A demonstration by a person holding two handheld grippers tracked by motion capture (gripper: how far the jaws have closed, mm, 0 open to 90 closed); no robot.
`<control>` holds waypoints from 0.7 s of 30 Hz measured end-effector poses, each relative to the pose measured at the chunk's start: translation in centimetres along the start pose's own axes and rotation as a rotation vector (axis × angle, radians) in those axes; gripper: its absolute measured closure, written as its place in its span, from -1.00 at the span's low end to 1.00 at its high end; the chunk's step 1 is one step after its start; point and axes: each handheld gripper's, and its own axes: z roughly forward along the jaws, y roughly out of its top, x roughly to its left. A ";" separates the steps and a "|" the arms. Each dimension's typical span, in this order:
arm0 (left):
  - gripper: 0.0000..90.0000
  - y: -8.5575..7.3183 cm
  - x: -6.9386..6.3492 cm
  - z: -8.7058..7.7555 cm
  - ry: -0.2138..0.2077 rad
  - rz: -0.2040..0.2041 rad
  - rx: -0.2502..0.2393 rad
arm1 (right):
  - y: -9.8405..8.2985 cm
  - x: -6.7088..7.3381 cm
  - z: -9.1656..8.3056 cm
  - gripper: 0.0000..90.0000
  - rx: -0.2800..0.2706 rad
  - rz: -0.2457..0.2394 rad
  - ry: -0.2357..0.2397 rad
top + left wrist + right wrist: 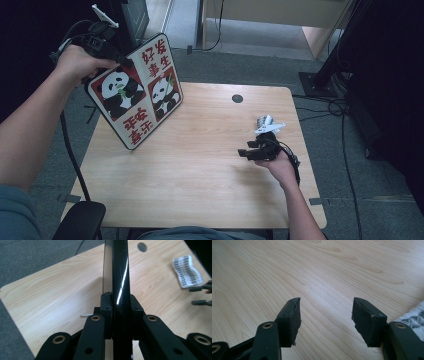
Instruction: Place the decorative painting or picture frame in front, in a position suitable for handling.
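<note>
A flat panel [137, 90] printed with two pandas and red characters hangs tilted over the left end of the wooden table [200, 175]. Its lower corner is near or just above the tabletop. My left gripper [124, 62] is shut on its upper edge. In the left gripper view the panel [120, 272] appears edge-on, black and glossy, pinched between the pads of my left gripper [120, 302]. My right gripper [247, 151] rests low on the right side of the table, open, pointing left. In its own view my right gripper [325, 317] has only bare wood between its pads.
A white patterned slip [267, 122] lies just behind the right gripper. A round cable hole [237, 98] sits near the table's far edge. Cables [345, 150] run over the floor at the right. A black chair part [80, 220] stands at the table's front left corner.
</note>
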 end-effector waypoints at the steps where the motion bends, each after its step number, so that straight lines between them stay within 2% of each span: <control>1: 0.77 0.0 -0.3 -0.2 -0.014 -0.004 -0.008 | 0.0 0.0 0.0 -0.09 -0.001 0.001 -0.001; 6: 0.77 -0.3 -2.5 -0.5 -0.069 0.022 -0.013 | -0.2 0.0 -0.1 -0.09 0.003 0.003 -0.002; 9: 0.76 -0.6 -3.9 0.0 -0.091 0.041 -0.015 | -0.2 0.0 0.0 -0.09 0.002 0.005 -0.006; 13: 0.76 -1.0 -6.3 0.9 -0.093 0.088 -0.018 | -0.2 0.0 0.0 -0.09 0.000 0.004 -0.004; 17: 0.77 -0.8 -7.8 1.5 -0.124 0.101 0.008 | -0.2 -0.2 -0.1 -0.09 -0.010 0.011 -0.010; 21: 0.77 -1.0 -9.3 2.5 -0.156 0.128 0.015 | -0.3 -0.3 -0.3 -0.09 -0.008 0.008 -0.014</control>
